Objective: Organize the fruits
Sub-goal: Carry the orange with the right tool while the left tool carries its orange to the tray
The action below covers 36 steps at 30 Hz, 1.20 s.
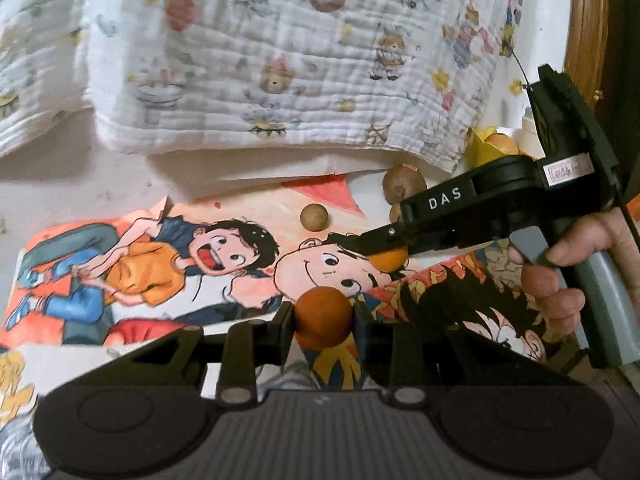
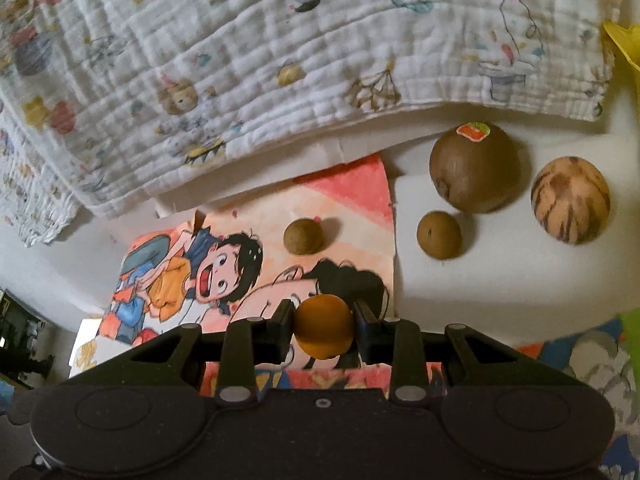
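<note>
Both grippers hold fruit. Left gripper [image 1: 323,314] is squeezed on a dark orange ball [image 1: 323,317]. Right gripper [image 2: 323,330] is squeezed on a small orange [image 2: 323,327], up above the cartoon picture [image 2: 224,256]. Kiwi [image 2: 474,168] and brown fruits sit near. I think each should go gently beside its own kind, without squashing.

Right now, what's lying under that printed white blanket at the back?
Under the blanket's front edge a stack of white sheets pokes out, and the cartoon poster reaches toward it. How far either extends beneath is covered.
</note>
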{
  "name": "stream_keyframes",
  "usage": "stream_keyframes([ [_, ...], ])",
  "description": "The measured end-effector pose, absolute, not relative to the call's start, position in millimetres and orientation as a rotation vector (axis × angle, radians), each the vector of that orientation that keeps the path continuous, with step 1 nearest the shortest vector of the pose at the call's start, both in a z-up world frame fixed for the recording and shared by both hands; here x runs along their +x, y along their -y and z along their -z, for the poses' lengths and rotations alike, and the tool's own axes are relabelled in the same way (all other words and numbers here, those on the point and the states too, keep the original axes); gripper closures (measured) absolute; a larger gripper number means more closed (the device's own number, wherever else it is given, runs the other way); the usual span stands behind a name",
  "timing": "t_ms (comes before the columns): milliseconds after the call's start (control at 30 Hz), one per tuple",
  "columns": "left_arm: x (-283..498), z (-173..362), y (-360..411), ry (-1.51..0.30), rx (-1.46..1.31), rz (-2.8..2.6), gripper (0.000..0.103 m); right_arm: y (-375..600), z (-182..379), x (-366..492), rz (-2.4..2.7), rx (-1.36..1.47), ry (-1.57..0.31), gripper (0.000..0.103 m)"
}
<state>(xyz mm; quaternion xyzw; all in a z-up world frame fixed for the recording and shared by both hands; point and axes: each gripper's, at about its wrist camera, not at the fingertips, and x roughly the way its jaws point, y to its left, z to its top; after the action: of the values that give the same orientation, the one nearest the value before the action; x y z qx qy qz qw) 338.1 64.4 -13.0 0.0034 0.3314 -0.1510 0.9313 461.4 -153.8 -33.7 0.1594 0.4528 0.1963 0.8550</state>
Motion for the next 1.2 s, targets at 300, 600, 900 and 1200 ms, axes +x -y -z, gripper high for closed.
stream_keyframes([
  [300, 313.6, 4.2, -64.7, -0.682, -0.015, 0.285, 0.07, 157.4, 18.6, 436.5, -0.461, 0.343, -0.934, 0.069],
  [600, 288.9, -2.5, -55.9, -0.666, -0.013, 0.267, 0.07, 168.0, 4.4, 399.7, -0.507, 0.334, -0.939, 0.069],
  [900, 268.7, -18.5, -51.8, -0.641, -0.031, 0.257, 0.07, 186.2, -10.3, 361.9, -0.539, 0.357, -0.922, 0.069],
  [1200, 256.1, -16.5, -42.7, -0.661, -0.008, 0.298, 0.069, 206.3, -17.5, 320.1, -0.546, 0.343, -0.926, 0.069],
])
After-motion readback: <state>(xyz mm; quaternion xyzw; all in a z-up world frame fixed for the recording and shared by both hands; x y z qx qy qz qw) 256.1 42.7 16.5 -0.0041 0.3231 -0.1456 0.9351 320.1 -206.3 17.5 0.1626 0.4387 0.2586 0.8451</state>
